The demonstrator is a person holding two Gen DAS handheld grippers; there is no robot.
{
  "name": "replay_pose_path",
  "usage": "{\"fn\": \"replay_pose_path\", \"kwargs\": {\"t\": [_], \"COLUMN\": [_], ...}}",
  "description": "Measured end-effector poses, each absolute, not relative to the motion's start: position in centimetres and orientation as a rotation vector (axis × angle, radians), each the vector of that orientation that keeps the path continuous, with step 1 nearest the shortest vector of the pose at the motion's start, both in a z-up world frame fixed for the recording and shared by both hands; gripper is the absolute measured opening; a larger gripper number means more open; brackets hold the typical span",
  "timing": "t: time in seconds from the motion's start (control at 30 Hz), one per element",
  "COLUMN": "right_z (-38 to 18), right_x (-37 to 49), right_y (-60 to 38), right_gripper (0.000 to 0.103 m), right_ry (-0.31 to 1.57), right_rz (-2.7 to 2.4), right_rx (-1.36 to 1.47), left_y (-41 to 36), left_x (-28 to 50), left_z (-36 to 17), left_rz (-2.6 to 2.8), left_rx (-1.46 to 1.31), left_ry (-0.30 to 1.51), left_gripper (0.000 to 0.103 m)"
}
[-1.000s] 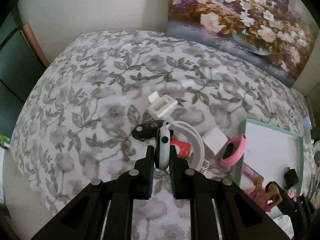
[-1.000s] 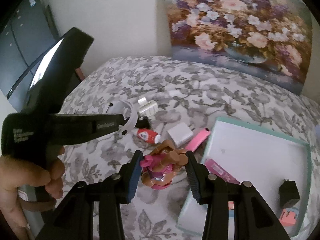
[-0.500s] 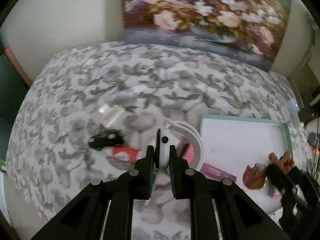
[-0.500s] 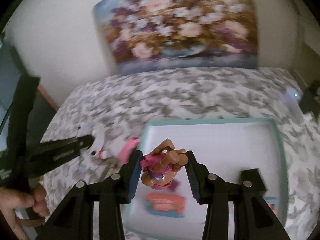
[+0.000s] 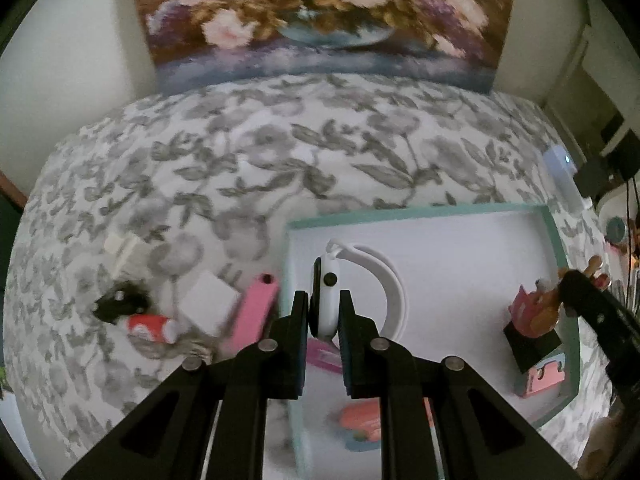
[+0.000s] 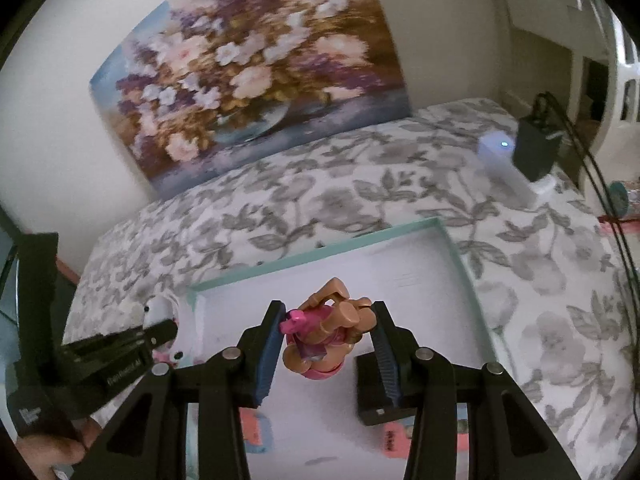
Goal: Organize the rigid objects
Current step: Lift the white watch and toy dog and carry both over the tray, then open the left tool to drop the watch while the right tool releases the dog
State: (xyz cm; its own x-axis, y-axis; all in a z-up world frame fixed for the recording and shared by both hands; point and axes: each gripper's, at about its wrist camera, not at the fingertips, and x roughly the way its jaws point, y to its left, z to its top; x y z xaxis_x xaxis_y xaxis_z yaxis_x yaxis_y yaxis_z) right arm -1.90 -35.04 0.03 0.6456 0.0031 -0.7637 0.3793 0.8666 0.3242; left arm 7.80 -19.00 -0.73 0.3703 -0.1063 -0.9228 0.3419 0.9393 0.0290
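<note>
Tray [image 5: 554, 232], a shallow white one with a teal rim, lies on the flower-patterned bedspread [image 5: 256, 160] near its right edge, and both grippers hang over it. The left gripper [image 5: 324, 312] is clamped tight on a white smartwatch [image 5: 326, 300], held edge-on above the tray's left side, its white strap [image 5: 394, 292] curling off to the right. The right gripper [image 6: 326, 344] holds a small brown-and-pink doll figure [image 6: 328, 336] between half-closed pads, over the middle of the tray. Inside the tray, by its near right corner, a black block [image 6: 374, 400] stands among pink and coral pieces [image 5: 540, 376], and another coral piece [image 5: 360, 420] lies by the near edge. Outside the tray, on the bedspread just past its left edge, lie a pink roll of tape [image 5: 252, 316], a white cube [image 5: 208, 308], a red-and-white tube [image 5: 150, 326] and a small black toy car [image 5: 120, 304]. A flower painting [image 6: 248, 76] leans against the wall at the bedspread's far edge.
</note>
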Motion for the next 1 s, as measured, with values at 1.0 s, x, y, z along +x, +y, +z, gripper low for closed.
{"fn": "replay_pose_path", "kwargs": {"t": [1.0], "right_z": [-2.5], "right_x": [-0.6], "right_y": [-33.4], "right_gripper": [0.046], "right_ry": [0.964], "right_rz": [-0.211], "right_rx": [0.403], "left_y": [-21.3], "left_x": [7.2], "left_z": [-3.7], "left_rz": [-0.323], "left_rx": [0.292], "left_ry": [1.233], "left_gripper": [0.025]}}
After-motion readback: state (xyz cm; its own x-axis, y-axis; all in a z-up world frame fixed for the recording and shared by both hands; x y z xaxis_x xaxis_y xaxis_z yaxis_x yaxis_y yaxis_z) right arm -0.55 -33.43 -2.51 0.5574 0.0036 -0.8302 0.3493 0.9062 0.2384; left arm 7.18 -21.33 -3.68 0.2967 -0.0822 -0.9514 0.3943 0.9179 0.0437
